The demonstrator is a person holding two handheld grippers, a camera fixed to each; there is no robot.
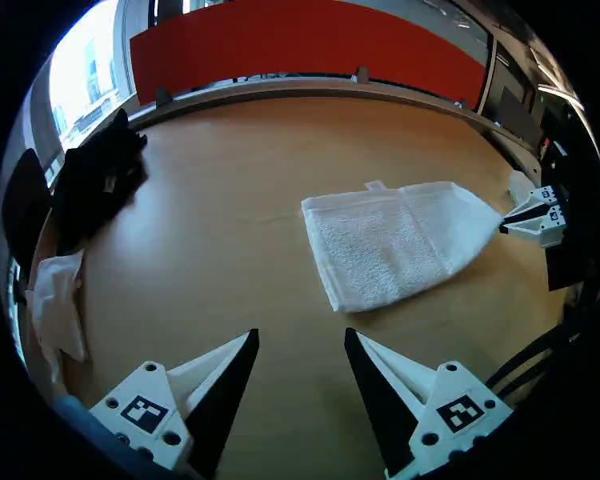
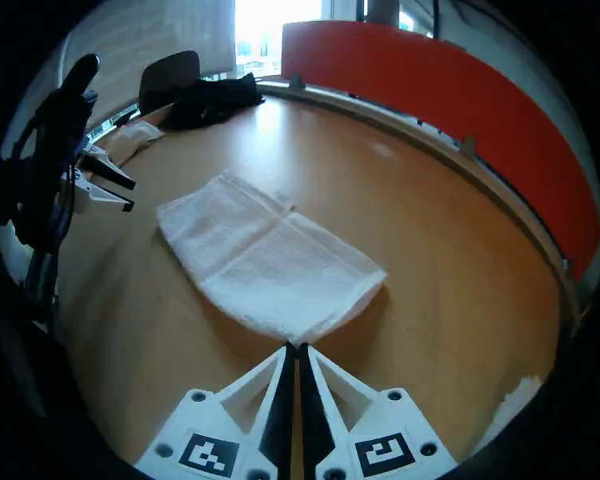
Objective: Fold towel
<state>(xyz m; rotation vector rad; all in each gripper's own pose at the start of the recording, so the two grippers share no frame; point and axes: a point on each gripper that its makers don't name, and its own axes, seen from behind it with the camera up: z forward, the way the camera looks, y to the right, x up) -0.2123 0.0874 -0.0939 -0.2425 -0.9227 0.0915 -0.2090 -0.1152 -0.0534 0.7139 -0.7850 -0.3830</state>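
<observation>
Your left gripper (image 1: 300, 340) is wide open and holds nothing. Its two fingers are above the bare wood of the table (image 1: 220, 256), well apart from the towel (image 1: 388, 244). The towel is white and folded over itself, and it lies flat on the table, right of the middle in the left gripper view. Your right gripper (image 2: 294, 349) has its fingers pressed together on the towel's near corner, which is drawn out to a point there. At the table's far left is a dark heap (image 1: 100, 180), perhaps a bag or a garment, and near it a crumpled white cloth (image 1: 56, 300). A red panel (image 1: 300, 40) stands along the far edge.
</observation>
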